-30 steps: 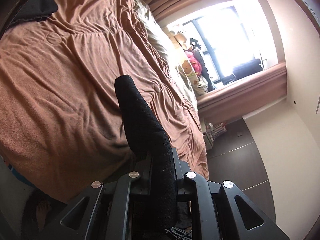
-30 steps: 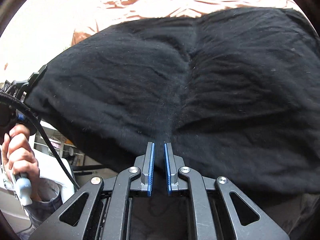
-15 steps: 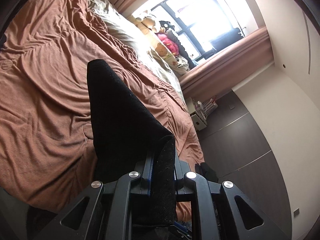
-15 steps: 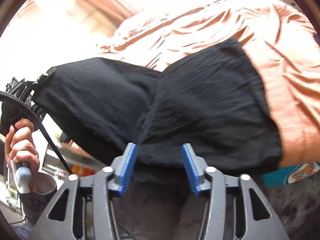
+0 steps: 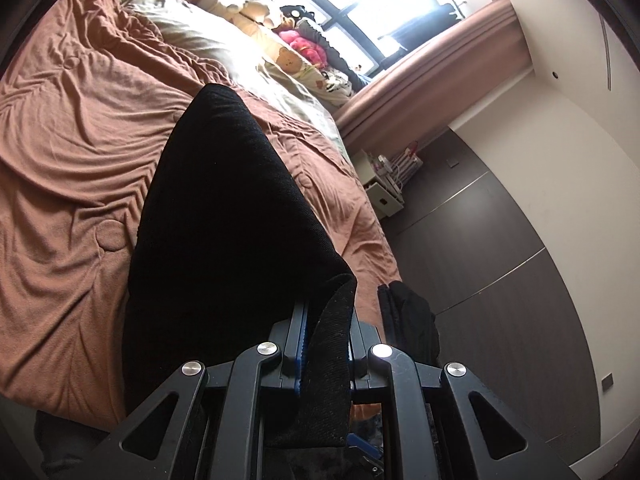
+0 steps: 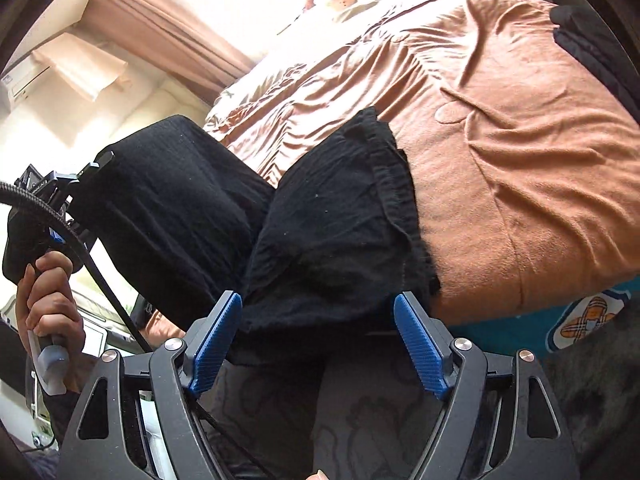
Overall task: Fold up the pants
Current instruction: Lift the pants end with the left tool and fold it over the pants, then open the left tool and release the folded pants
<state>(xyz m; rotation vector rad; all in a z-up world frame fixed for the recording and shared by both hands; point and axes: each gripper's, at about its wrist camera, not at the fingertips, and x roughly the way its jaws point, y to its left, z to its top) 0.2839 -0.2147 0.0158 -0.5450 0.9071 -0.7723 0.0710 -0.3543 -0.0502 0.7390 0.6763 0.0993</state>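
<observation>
Left gripper [image 5: 324, 336] pinches black pants [image 6: 328, 224] above the bed [image 6: 520, 160]; right gripper [image 6: 318, 344], spread wide, risks letting them sag unevenly.

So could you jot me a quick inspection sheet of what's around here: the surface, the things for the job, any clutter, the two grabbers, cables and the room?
Surface: bed with a rumpled brown blanket.
Job's things: black pants, one end lifted, the other draped at the bed's edge.
Clutter: dark folded clothing on the bed's far side; stuffed toys by the window.
Grippers: left gripper shut on the pants; right gripper open, its blue pads apart and empty.
Cables: black cable trailing from the left gripper's handle.
Surroundings: bright window, pink curtain, dark wall panels, small white bedside unit.
</observation>
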